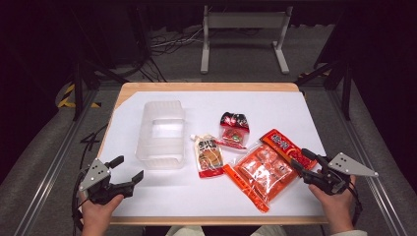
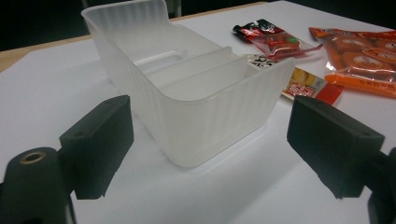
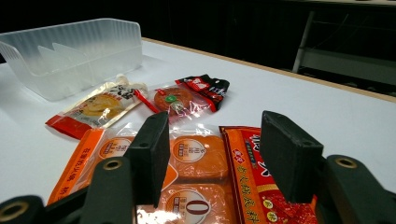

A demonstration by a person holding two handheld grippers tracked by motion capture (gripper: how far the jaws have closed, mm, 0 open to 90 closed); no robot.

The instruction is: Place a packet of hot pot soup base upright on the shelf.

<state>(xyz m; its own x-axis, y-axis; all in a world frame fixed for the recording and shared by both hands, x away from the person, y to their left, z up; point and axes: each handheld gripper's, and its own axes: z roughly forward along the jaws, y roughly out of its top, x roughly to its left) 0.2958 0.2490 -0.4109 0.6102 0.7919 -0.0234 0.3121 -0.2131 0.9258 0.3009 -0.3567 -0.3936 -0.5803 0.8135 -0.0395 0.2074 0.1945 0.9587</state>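
Observation:
A clear ribbed plastic bin (image 1: 161, 133) (image 2: 187, 88) (image 3: 70, 53) stands empty at the left of the white mat. Right of it lie a white-and-orange snack pouch (image 1: 209, 156) (image 2: 299, 79) (image 3: 95, 108), a small black-and-red packet (image 1: 234, 129) (image 2: 271, 36) (image 3: 189, 97), a large orange bag of wrapped pieces (image 1: 260, 173) (image 2: 362, 56) (image 3: 191, 158) and a red sauce packet (image 1: 285, 146) (image 3: 261, 182). My left gripper (image 1: 129, 168) (image 2: 210, 144) is open near the front left corner, facing the bin's near end. My right gripper (image 1: 301, 160) (image 3: 215, 144) is open just above the orange bag and red packet, touching neither.
The white mat (image 1: 275, 105) covers a wooden table (image 1: 206, 86), with bare mat behind the packets and along the front edge. A metal stand (image 1: 243, 29) and cables sit on the floor beyond the table.

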